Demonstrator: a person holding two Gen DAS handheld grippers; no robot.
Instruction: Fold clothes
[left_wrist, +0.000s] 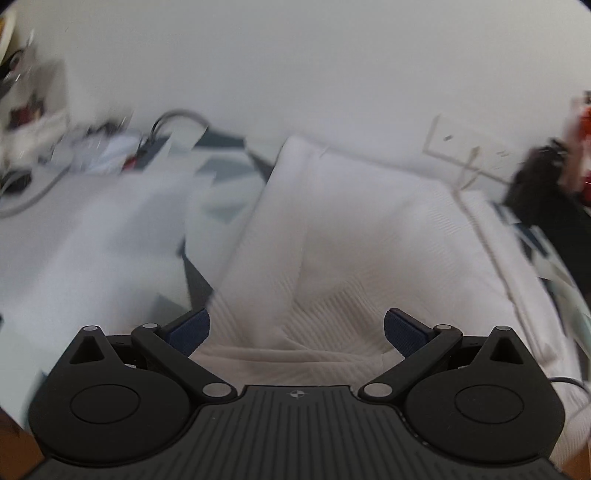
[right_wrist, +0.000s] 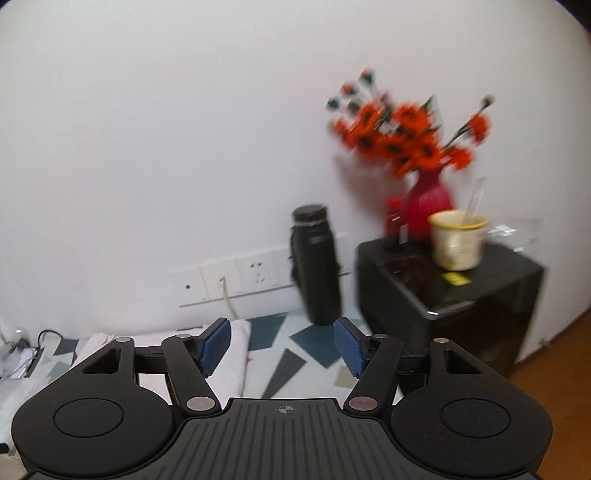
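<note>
while the left gripper (left_wrist: 296, 332) gapes over a white garment (left_wrist: 351, 240), the right gripper (right_wrist: 282, 349), likewise agape, toward a black bottle (right_wrist: 316, 264)

The left claw (left_wrist: 296, 334) has its blue pads spread wide, gripping nothing. The right claw (right_wrist: 282, 345) is likewise spread, empty.

Clutter (left_wrist: 55, 147) far left blurred, unreadable; flowers (right_wrist: 402, 136) smeared w/ motion blur.
</note>
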